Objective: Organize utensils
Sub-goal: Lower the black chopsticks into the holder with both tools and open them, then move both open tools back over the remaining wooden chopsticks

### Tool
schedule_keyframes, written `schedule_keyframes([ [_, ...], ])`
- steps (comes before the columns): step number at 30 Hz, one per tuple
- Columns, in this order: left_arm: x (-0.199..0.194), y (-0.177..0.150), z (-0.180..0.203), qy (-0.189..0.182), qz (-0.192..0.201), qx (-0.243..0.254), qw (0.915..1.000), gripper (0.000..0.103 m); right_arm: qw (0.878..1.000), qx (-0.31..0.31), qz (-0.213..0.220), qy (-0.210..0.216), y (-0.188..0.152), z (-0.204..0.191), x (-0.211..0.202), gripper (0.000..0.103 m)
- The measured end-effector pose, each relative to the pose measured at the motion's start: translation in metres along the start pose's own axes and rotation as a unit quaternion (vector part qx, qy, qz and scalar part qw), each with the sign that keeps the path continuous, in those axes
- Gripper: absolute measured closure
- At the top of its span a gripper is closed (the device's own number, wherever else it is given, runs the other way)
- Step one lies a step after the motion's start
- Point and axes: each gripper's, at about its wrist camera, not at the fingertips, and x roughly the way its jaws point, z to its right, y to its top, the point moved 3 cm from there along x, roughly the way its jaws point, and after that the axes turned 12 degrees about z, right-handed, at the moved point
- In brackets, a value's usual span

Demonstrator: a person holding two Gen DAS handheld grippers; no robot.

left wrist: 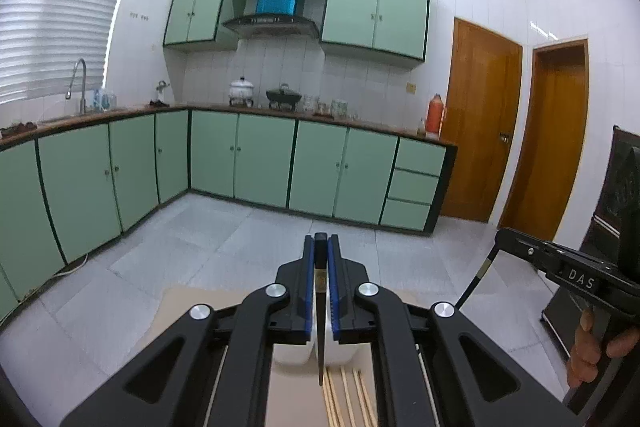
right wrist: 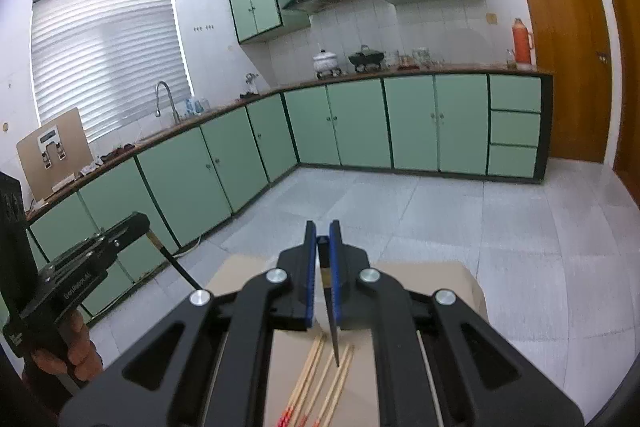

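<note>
pale wooden chopsticks [right wrist: 320, 383] lie lengthwise on the tan desk [right wrist: 420, 279]; left tongs [left wrist: 320, 247] and right tongs [right wrist: 323, 233] each clamp one slim black chopstick [left wrist: 320, 327], tip down.

Several chopsticks [right wrist: 320, 383] lie side by side on the worktop [right wrist: 440, 275], a tub [left wrist: 340, 347] behind them; the sink tap [right wrist: 166, 103] stands far left.

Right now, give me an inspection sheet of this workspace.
Surface: tan table, partly hidden by both tools.
Job's things: wooden chopsticks loose on table; white holder beyond them.
Clutter: nothing seen.
Grippers: left tool shut on a black chopstick; right tool shut on another black chopstick, both hanging tip down.
Cables: white cord on floor by cabinets.
Surroundings: green cabinets, wooden doors.
</note>
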Motion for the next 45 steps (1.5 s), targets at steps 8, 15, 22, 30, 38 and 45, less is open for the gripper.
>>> schedule_keyframes([
  [8,0.032,0.038,-0.002,0.008,0.043,-0.001,0.9990,0.097,0.999,-0.003,0.030,0.014,0.047,-0.003,0.035,0.097],
  [15,0.078,0.048,-0.009,0.024,0.054,0.005,0.9983,0.097,0.999,-0.004,0.046,0.009,0.064,0.002,0.086,0.097],
  [22,0.129,0.019,-0.022,0.039,0.028,0.006,0.9988,0.097,0.999,-0.017,0.035,-0.001,0.034,0.009,0.137,0.097],
  [30,0.160,-0.025,-0.032,0.049,-0.019,0.007,0.9986,0.096,1.000,0.001,-0.012,0.006,-0.013,0.015,0.164,0.097],
  [38,0.162,-0.049,-0.040,0.061,-0.047,0.006,0.9971,0.079,0.999,0.009,-0.039,-0.004,-0.044,0.015,0.166,0.074],
  [45,0.141,-0.047,-0.040,0.066,-0.033,0.003,0.9973,0.060,0.999,0.014,-0.014,-0.031,-0.046,0.023,0.137,0.047],
])
